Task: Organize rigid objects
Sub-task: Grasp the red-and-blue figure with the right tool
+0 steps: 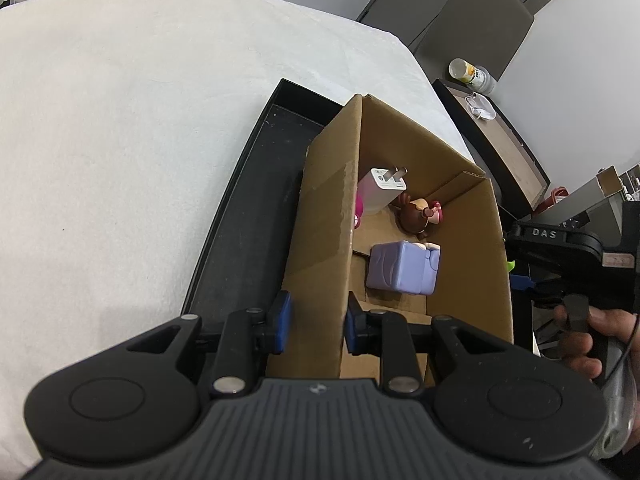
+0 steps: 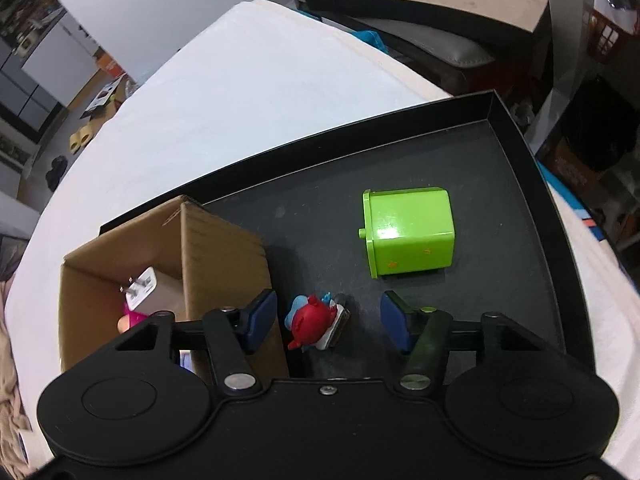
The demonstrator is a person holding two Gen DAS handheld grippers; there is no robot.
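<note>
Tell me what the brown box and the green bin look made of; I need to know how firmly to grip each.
Brown box: corrugated cardboard, matte, with creased flaps and raw cut edges.
Green bin: apparently hard moulded plastic, glossy; a bright highlight sits on its side, and its edges are crisp.

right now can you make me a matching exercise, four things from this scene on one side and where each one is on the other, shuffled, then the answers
Things:
1. white charger
2. green bin
3. red figure
4. left gripper

Places:
A. lying on its side on the black tray
B. clamped on the wall of the cardboard box
C. inside the cardboard box
D. on the tray between the right gripper fingers, not yet pinched

Pairs: 1-C, 2-A, 3-D, 4-B
</note>
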